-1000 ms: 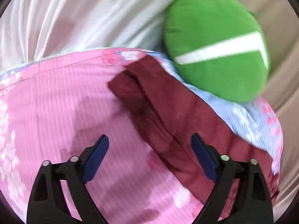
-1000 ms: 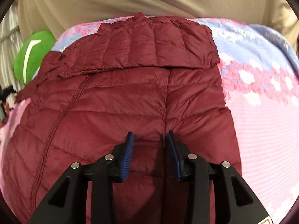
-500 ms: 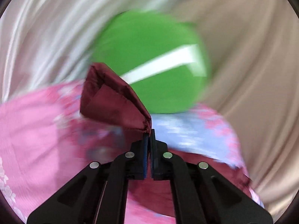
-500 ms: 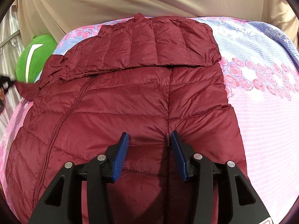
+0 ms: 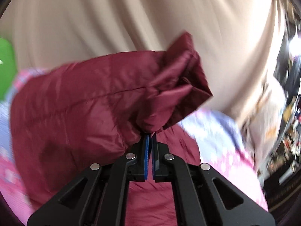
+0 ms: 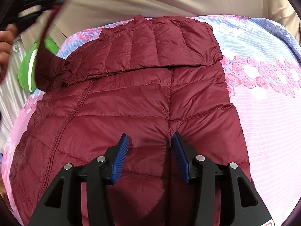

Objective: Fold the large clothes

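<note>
The left gripper point(image 5: 150, 136) is clenched on a bunched fold of the dark red quilted down jacket point(image 6: 143, 101), its blue ribbed pads point(image 5: 146, 156) pressed almost together with the fabric pinched at their tips. From that pinch the jacket's sleeve point(image 5: 79, 113) rises off the bed, its open cuff point(image 5: 186, 75) flaring up and to the right against the beige draped curtain point(image 5: 94, 18). The left view is motion-blurred. In the right wrist view the same gripper point(image 6: 40, 1) appears at the upper left, high above the bed, with the lifted sleeve point(image 6: 44, 56) hanging from it down to the jacket's shoulder, and part of a bare hand point(image 6: 5, 43) showing at the left edge.

The right gripper point(image 6: 150, 157) is released, its blue pads point(image 6: 120, 162) spread wide and pressing down onto the lower body of the jacket, straddling a vertical seam. The jacket lies flat on the pink and pale blue rose-print bedsheet point(image 6: 263, 103), with its upper part folded over in a quilted band at the far end. A green round cushion with a white stripe point(image 6: 28, 69) sits beside the jacket's left shoulder, at the bed's edge.
</note>
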`<state>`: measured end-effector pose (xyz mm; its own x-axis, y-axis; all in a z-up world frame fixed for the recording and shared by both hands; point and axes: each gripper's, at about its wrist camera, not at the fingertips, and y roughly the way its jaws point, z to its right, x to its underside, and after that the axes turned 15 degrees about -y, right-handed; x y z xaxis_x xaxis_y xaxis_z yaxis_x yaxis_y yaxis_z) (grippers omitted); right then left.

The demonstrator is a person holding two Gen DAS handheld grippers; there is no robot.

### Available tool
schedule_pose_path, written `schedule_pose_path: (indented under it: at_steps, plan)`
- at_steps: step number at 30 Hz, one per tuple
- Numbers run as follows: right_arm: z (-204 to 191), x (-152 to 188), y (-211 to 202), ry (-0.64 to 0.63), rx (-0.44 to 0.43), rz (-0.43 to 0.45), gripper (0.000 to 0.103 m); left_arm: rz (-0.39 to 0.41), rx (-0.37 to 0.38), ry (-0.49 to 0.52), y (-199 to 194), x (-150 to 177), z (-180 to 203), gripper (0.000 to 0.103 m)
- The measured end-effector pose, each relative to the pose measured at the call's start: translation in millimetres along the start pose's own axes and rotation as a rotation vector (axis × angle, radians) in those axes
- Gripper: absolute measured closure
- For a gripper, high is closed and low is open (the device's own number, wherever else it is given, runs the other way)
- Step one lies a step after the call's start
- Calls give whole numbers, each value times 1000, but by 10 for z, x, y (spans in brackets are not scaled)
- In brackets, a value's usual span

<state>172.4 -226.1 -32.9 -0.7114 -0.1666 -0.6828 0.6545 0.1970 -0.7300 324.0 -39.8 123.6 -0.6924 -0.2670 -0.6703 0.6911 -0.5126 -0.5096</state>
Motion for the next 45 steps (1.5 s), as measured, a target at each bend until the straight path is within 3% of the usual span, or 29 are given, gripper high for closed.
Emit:
schedule_pose_path:
  at_steps: [1,2,3,7,10,12,15,17,19,22,25,28,30,32,33,34,35,38,40,41,42,44,45]
  plan:
    - [9,0,-1,4,-5,2,55,-47,-13,2,205,169,47,98]
    - [5,-1,0,6,-7,3,54,-97,-29,-7,399,326,63,88]
    - [14,-2,0,9,-15,6,53,-157,-70,-33,647,538,20,70]
    - [49,-1,-5,27,-42,17,50,-245,-86,-133,916,907,-300,66]
    - [89,-7,-28,47,-41,20,50,-212,-80,-189,695,854,-598,62]
    - [87,-70,-89,34,2,5,49,-157,-86,-209,405,790,-827,38]
    - [92,-273,-222,-22,50,12,43,-21,-166,-251,-75,611,-1373,28]
    - [212,-520,-298,-3,35,36,36,-2,-221,-311,-201,543,-1671,28]
    - [410,-761,-240,63,-26,50,35,-2,-244,-443,-306,497,-2095,28]
    - [653,-1000,-25,143,-8,49,35,-13,-190,-608,-424,528,-2516,28]
    - [855,-1141,301,246,-32,7,34,-10,-151,-651,-521,536,-2618,28]
    - [950,-1165,592,366,-139,-30,36,30,-160,-671,-617,542,-2635,28]
    - [926,-1198,733,397,-162,-54,53,48,-164,-696,-640,530,-2649,28]
    - [852,-1272,800,383,-165,-69,95,48,-173,-715,-635,490,-2687,32]
    - [800,-1313,789,367,-166,-68,96,50,-180,-727,-585,463,-2678,37]
    - [733,-1399,710,342,-165,-31,98,57,-191,-733,-565,443,-2713,40]
    - [688,-1487,589,310,-168,29,99,64,-205,-732,-553,425,-2727,49]
    - [476,-1750,-26,130,-157,319,99,82,-258,-686,-479,360,-2719,66]
    - [475,-1809,-253,69,-129,442,100,75,-314,-636,-385,347,-2708,75]
    - [510,-1823,-203,60,-90,423,100,62,-341,-615,-321,355,-2704,83]
    - [597,-1819,12,62,-39,338,100,54,-353,-604,-283,366,-2704,86]
    - [741,-1744,480,101,2,152,100,53,-348,-619,-297,402,-2676,87]
    - [795,-1672,666,118,35,77,99,60,-311,-626,-362,412,-2626,87]
